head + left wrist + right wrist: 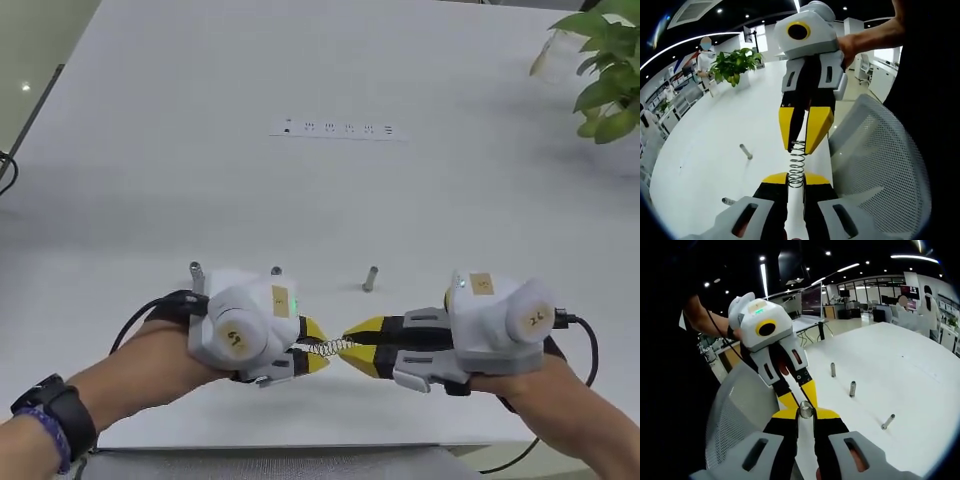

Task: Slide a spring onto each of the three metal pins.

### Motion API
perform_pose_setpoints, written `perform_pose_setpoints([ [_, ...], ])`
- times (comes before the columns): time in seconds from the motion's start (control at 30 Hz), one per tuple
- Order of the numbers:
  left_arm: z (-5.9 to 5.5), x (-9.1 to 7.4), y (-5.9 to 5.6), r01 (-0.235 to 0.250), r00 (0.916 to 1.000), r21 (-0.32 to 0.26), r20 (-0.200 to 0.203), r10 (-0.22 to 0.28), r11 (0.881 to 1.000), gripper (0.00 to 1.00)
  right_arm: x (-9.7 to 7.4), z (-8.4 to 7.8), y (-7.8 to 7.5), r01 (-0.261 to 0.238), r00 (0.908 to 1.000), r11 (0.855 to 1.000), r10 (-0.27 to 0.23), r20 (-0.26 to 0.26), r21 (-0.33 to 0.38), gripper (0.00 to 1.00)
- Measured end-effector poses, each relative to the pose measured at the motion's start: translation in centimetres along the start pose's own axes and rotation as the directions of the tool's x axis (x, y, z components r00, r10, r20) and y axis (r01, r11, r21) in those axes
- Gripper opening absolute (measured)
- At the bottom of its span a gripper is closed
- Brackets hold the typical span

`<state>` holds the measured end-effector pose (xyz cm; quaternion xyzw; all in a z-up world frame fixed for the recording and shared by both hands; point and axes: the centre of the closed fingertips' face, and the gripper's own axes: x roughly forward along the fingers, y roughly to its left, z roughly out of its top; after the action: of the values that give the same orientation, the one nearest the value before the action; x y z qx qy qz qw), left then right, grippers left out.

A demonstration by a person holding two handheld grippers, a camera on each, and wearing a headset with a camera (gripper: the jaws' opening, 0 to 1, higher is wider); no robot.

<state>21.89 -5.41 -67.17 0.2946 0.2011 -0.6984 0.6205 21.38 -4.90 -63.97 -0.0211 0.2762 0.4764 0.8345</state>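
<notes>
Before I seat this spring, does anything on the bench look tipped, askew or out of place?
Yes. The rightmost pin lies tipped over on the table, slanted, while the middle pin and the leftmost pin stand upright. It would probably need standing up before a spring slides on.

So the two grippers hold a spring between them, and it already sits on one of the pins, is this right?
No. The left gripper and right gripper do hold the spring between them, but the head view shows it clear of the pins, on none.
</notes>
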Motion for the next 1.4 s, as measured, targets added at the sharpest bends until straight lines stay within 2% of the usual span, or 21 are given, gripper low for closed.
perform_pose_setpoints([
  [0.5, 0.9, 0.0, 0.7, -0.015, 0.9993, -0.016, 0.034, 0.015, 1.000, 0.02, -0.5, 0.2, -0.5, 0.003, 0.9983, 0.998, -0.007, -0.058, -0.055, 0.14],
  [0.9, 1.6, 0.2, -0.3, 0.013, 0.9991, 0.013, 0.041, -0.014, 1.000, 0.02, 0.5, 0.0, 0.4, -0.038, 0.9943, 0.994, 0.027, -0.103, -0.104, 0.17],
  [1.3, 0.9, -0.1, -0.9, 0.045, 0.9990, 0.067, 0.001, -0.045, 0.997, 0.02, 0.8, -0.6, 1.0, -0.087, 0.9849, 0.981, 0.058, -0.163, -0.173, 0.10],
  [1.4, 1.0, -0.2, -1.0, 0.052, 0.9986, 0.063, 0.003, -0.052, 0.997, 0.02, 0.7, -0.5, 1.0, -0.090, 0.9858, 0.981, 0.063, -0.155, -0.174, 0.09],
])
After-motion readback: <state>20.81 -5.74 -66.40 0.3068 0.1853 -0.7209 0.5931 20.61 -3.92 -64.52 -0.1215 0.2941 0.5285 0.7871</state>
